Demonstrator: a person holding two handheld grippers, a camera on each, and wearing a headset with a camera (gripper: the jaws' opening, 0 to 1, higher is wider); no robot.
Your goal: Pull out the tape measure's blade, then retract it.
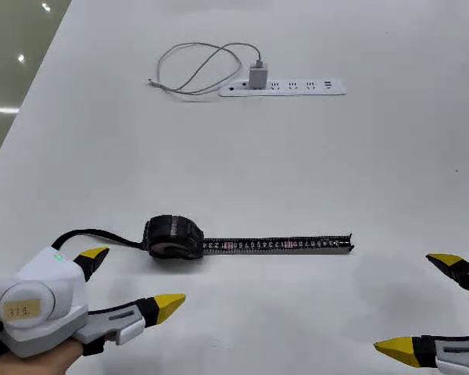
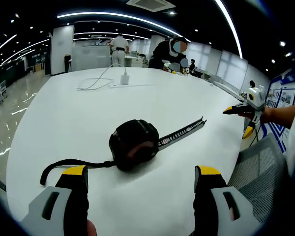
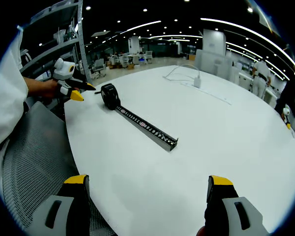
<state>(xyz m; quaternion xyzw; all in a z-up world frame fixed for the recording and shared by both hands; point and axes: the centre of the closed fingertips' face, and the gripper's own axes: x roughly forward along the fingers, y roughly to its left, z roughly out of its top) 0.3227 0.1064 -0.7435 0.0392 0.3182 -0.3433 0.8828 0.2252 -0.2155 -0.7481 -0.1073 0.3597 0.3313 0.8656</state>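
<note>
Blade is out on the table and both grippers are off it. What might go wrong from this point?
1. The blade lies extended, held by neither the left gripper nor the right gripper. If its lock is released, it may whip back into the case.
2. The case sits loose on the smooth table, so a one-sided push might slide it.
3. The strap loops near the left gripper and could snag.
</note>
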